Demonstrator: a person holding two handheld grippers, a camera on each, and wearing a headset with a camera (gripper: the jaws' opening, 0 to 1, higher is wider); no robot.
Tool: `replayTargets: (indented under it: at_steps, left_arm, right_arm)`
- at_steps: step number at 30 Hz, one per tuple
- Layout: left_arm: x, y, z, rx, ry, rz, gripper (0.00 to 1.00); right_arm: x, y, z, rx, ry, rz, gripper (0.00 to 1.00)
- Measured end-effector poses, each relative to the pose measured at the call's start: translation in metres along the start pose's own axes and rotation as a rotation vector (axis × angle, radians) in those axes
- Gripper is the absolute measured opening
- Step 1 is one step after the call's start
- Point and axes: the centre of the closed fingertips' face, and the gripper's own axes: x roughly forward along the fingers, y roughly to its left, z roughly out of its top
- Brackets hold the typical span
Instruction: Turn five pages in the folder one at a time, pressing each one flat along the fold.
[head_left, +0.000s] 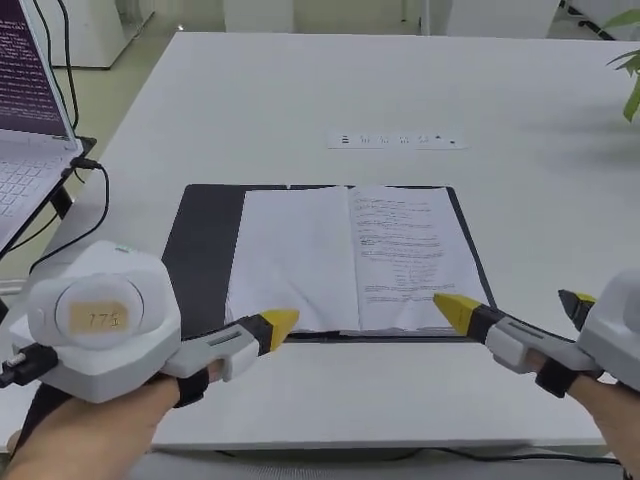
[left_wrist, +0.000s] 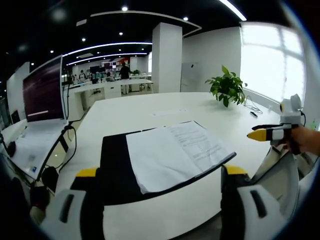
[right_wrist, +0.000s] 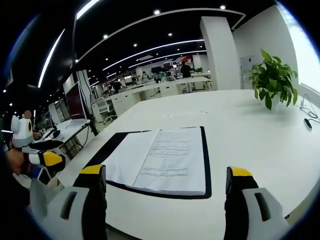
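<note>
The folder lies open and flat on the worktop, squarely in front of you, with its near edge just ahead of both tools. On its left half a blank sheet lies face down over the black cover, which suggests you have at least one turn behind you. How many sheets are under it I cannot count from here, so I cannot say how many of the five are left. The printed page on the right half looks like the next one to lift. The blank sheet looks settled along the fold, though a slight rise there would be too small to tell.

Your left tool has its jaws spread wide and grips nothing. It points forward and inward at the folder's near left corner, clear of the paper. Your right tool is just as wide and also empty. From the head view, one yellow tip sits over the near right corner of the printed page. The right gripper view shows the folder ahead of the jaws, so I judge it is hovering rather than touching. Your left hand and right hand sit low at the worktop's near edge. The laptop is well off to your left.
</note>
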Motion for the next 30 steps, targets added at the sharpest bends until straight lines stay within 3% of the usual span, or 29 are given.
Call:
replayTargets:
  at_steps: [16, 24, 30]
  left_arm:
    - [0.009, -0.002, -0.006, 0.014, 0.019, -0.006, 0.94]
    - [0.031, -0.021, -0.007, 0.042, 0.041, -0.053, 0.91]
    - [0.052, -0.042, -0.007, 0.068, 0.057, -0.103, 0.89]
  right_arm:
    - [-0.004, -0.009, -0.001, 0.000, 0.007, -0.004, 0.98]
    - [-0.009, -0.017, -0.005, 0.028, 0.011, -0.008, 0.96]
    - [-0.013, -0.022, -0.008, 0.044, 0.015, -0.004, 0.94]
